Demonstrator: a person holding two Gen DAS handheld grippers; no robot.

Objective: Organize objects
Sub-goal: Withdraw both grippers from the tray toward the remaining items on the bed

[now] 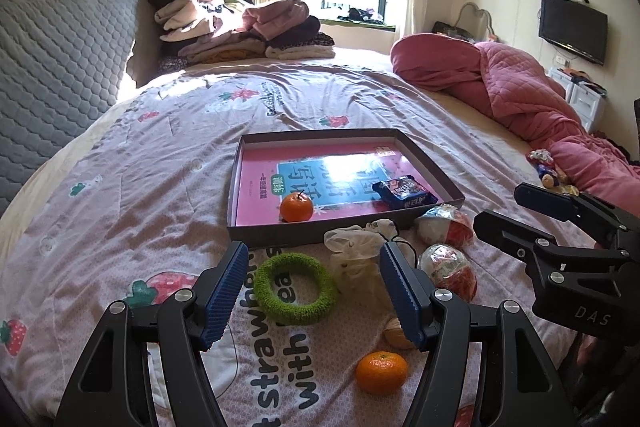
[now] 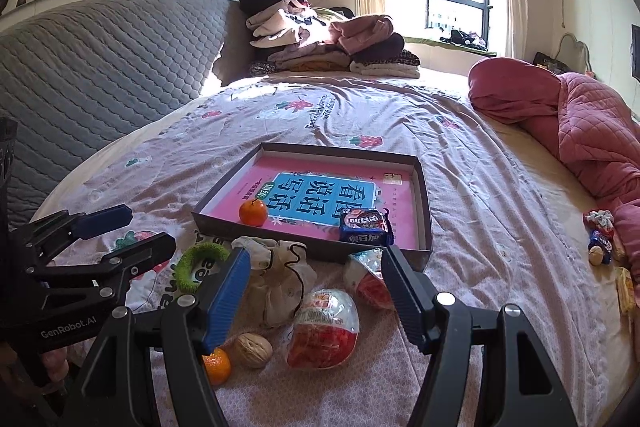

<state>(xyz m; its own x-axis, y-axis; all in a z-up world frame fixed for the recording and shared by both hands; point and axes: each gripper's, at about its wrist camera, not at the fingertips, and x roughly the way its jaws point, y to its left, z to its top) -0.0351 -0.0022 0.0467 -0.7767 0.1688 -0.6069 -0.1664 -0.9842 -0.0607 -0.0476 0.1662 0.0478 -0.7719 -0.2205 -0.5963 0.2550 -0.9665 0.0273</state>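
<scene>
Your left hand-held gripper (image 1: 312, 291), jaws spread and empty, frames the flat-lying green ring (image 1: 295, 289); your right hand-held gripper (image 2: 316, 293), likewise released, hovers over the toy egg (image 2: 325, 327), long axis toward the tray (image 2: 425, 203).

Walnut (image 1: 396, 333) half hidden behind left gripper (image 1: 316, 293) finger.

Green fuzzy ring (image 1: 296, 289); orange tangerine (image 1: 381, 371); pink book (image 2: 320, 201); strawberry-print bedspread (image 1: 160, 167); grey quilted headboard (image 2: 100, 67).
</scene>
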